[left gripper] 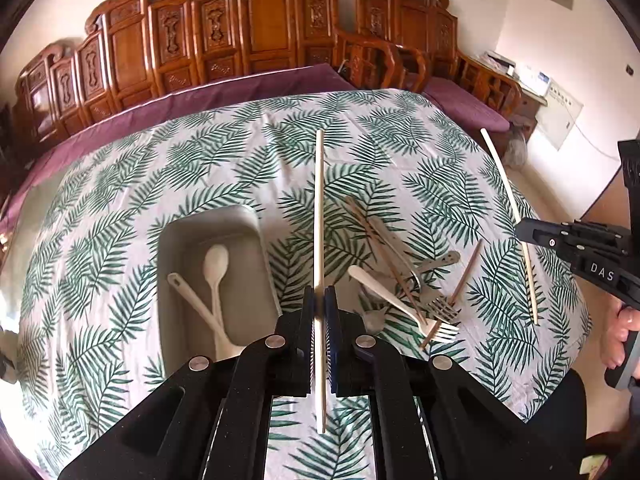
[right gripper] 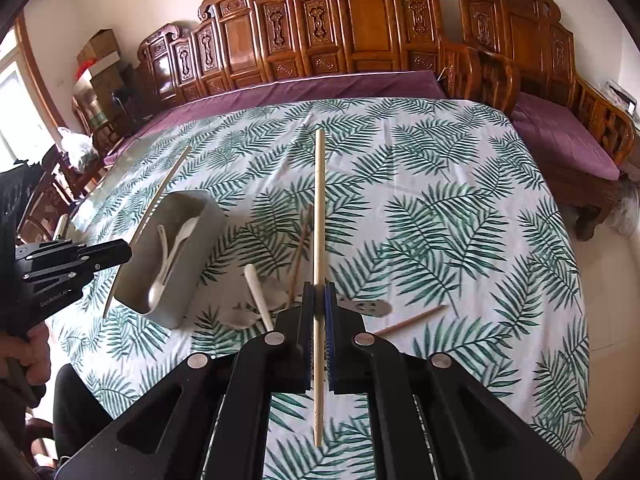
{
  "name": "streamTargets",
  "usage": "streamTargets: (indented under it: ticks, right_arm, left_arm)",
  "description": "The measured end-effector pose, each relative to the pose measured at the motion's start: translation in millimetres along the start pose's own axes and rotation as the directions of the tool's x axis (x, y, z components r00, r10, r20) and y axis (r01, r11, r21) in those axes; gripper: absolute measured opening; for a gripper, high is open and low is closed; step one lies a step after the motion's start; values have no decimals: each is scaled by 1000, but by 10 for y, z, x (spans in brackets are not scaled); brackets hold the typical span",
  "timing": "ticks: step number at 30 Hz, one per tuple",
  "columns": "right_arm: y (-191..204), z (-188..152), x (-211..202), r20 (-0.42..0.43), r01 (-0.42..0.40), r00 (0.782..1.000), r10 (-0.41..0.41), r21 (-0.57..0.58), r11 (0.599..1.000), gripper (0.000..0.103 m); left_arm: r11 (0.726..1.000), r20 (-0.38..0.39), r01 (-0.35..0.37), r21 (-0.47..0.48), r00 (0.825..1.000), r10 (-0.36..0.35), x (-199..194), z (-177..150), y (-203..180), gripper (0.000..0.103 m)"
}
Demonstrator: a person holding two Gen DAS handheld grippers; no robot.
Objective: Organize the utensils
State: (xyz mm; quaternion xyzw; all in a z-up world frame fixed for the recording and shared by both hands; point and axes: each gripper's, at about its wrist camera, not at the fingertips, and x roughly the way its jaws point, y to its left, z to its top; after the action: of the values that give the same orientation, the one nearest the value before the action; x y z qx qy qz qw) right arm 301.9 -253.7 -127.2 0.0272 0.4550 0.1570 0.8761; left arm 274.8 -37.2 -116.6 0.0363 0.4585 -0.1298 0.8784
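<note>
In the left wrist view my left gripper point(left gripper: 320, 292) is shut on a pale chopstick point(left gripper: 319, 200) that points away over the table. A grey tray point(left gripper: 260, 248) just left of it holds two white spoons point(left gripper: 216, 264). To the right lies a heap of forks, spoons and brown chopsticks point(left gripper: 404, 280). My right gripper point(left gripper: 520, 234) is at the right edge, shut on a second pale chopstick point(left gripper: 508, 196). The right wrist view shows the right gripper point(right gripper: 319, 288) clamped on its chopstick point(right gripper: 319, 200), and the left gripper point(right gripper: 128, 252) with its chopstick point(right gripper: 160, 200) beside the tray point(right gripper: 192, 280).
A palm-leaf tablecloth point(left gripper: 120, 200) covers the table. A carved wooden bench with a purple cushion point(right gripper: 320, 84) runs along the far side. A loose brown chopstick point(right gripper: 412, 320) and a metal handle point(right gripper: 368, 306) lie right of my right gripper. A person's hand point(left gripper: 620, 336) holds the right gripper.
</note>
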Motion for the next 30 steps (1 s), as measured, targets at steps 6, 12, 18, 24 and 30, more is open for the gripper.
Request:
streamTargets:
  ticks: [6,12,18,24,30]
  right_arm:
    - [331,101,114,-8,-29,1000,28,-39,999,6]
    - [734,201,255,-13,-64,998,63,-78,995,6]
    - [1064,284,398,-29,-90,996,87,-106,990,6]
    - [1283,377,517,-44,-100,995,95,-132,986,6]
    - [1459,419,647,-63,-114,992,105,-152,982,6]
  left_arm:
    - [999,2,-8,-42,1000,8,-41,-94,276,4]
    - [996,-16,-7,-87,1000,6,52,-183,581,4]
    - [992,-35,4,-129,999,-8,214,-214,847,4]
    - [988,-52,10,-154,998,-18,404,-210,979,4]
    - [988,-59,5,-157,998,-14,504,-192,994,4]
